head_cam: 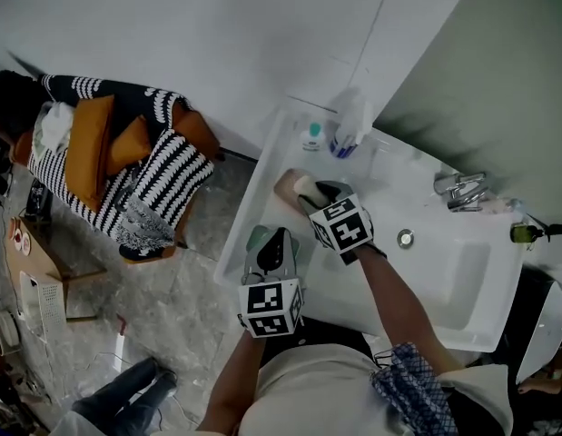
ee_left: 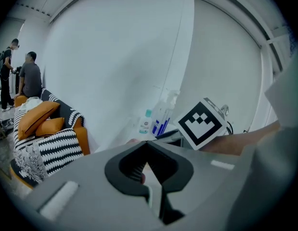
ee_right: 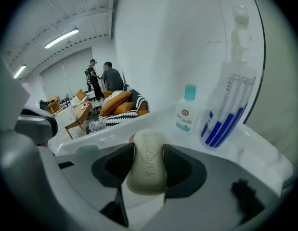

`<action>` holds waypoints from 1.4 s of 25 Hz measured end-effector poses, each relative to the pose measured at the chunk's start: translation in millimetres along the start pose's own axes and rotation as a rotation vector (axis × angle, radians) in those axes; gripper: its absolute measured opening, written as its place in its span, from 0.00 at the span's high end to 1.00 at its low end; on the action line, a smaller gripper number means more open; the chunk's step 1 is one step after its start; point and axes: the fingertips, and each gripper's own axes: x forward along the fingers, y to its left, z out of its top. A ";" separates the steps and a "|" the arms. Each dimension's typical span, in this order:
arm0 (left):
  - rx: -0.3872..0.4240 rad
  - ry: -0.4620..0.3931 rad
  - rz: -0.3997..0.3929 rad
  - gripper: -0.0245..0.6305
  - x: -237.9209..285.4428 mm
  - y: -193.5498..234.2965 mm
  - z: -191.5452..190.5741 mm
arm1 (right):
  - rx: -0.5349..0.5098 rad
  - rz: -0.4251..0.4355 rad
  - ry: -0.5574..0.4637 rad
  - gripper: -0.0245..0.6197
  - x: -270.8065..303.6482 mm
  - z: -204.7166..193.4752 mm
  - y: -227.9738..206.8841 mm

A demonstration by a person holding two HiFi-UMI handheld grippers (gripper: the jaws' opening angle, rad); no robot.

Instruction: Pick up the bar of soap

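Though half-hidden, soap between right fingers

Head view: pale beige bar of soap half hidden behind marker cube of right gripper. Small pale-green thing on white ceramic sink rim mostly covered by left gripper, can't identify. Print on small teal-capped clear bottle too small. Dark greenish object at right edge blurry.

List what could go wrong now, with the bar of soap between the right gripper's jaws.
The right gripper pinches the bar of soap by its smooth sides; it may slip and drop onto the sink. The spray bottle and small bottle stand close ahead; a forward swing could topple them.
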 end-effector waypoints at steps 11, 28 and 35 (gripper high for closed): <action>0.040 0.002 -0.046 0.95 -3.4 -30.2 -5.7 | 0.062 -0.045 -0.008 0.64 -28.7 -33.9 -13.8; 0.100 0.021 -0.158 0.95 -0.2 -82.1 -11.5 | 0.156 -0.136 0.021 0.64 -72.0 -93.2 -39.3; 0.124 0.035 -0.194 0.95 1.0 -98.3 -17.7 | 0.185 -0.161 0.062 0.64 -80.4 -126.8 -48.7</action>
